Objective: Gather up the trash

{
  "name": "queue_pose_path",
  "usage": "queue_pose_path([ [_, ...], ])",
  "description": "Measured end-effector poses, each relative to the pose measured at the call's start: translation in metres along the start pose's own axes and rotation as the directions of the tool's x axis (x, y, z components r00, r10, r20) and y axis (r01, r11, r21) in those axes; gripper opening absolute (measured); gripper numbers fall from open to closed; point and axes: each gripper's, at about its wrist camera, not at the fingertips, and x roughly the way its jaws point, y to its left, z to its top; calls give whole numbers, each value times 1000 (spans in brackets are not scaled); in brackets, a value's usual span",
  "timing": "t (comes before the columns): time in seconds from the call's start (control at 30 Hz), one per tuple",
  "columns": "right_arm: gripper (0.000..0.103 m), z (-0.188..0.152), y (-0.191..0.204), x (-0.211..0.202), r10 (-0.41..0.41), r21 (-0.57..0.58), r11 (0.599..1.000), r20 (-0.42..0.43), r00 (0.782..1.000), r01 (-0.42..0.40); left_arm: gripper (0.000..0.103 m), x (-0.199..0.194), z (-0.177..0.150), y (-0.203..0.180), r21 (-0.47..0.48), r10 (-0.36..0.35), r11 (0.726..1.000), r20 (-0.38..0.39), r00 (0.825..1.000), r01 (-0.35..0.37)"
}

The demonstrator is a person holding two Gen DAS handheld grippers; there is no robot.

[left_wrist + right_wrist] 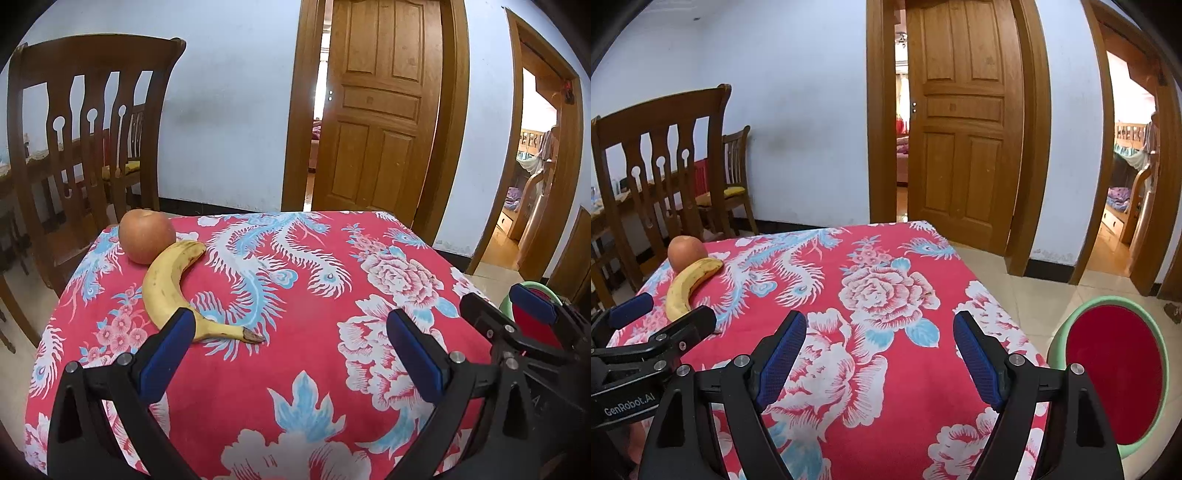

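A yellow banana [167,288] lies on the red flowered tablecloth [314,302] at the left, its tip against an apple [147,236] behind it. My left gripper [290,319] hovers open over the cloth, with its left finger overlapping the banana's stem end. In the right wrist view the banana [687,284] and apple [686,252] sit far left. My right gripper [881,325] is open above the cloth with nothing between its fingers. A green bin [1108,369] with a red liner stands on the floor right of the table.
A wooden chair [74,147] stands close behind the table's left corner, with more chairs beyond. A wooden door [380,110] and an open doorway [1130,177] are in the far wall. The table's right edge [990,291] drops to a tiled floor.
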Motion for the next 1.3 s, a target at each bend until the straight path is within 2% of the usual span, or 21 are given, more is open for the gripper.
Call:
queue_pose_path([
  [1.3,83,-1,0,2,9,14,1000,-30,1000,-9,102,0,-1,0,2,4,1000,-3,1000,-4],
])
